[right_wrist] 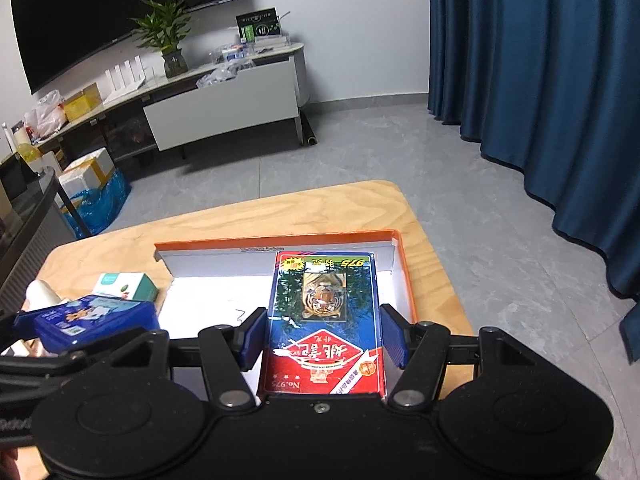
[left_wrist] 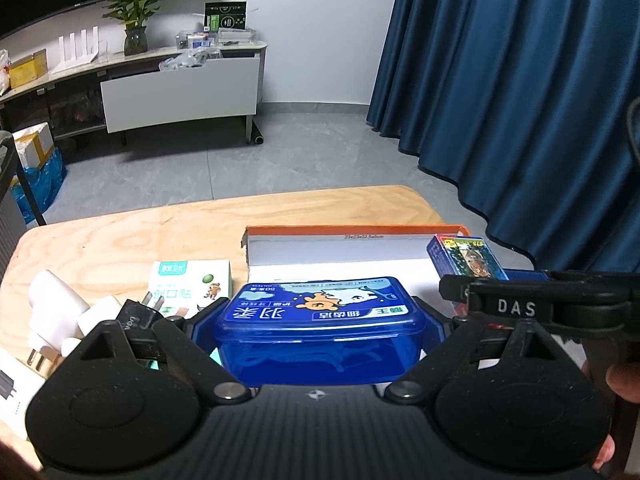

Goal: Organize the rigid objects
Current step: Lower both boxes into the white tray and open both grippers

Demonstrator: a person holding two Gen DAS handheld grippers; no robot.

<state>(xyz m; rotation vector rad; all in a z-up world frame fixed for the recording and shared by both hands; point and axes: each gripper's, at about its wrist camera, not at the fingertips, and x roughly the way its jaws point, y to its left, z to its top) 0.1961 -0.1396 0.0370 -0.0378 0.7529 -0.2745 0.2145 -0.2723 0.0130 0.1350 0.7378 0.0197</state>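
My left gripper is shut on a blue translucent plastic box with a cartoon-printed lid, its blue pads pressing both short ends. It hangs just in front of a shallow orange-rimmed cardboard tray with a white floor. My right gripper is shut on a blue and red card box with a tiger picture, held lengthwise above the right part of the tray. In the left wrist view the card box shows at the right. The right wrist view has the blue plastic box at the left.
Left of the tray on the wooden table lie a small white and green carton, two white plug chargers and a white box. Blue curtains hang at the right; a low cabinet stands across the grey floor.
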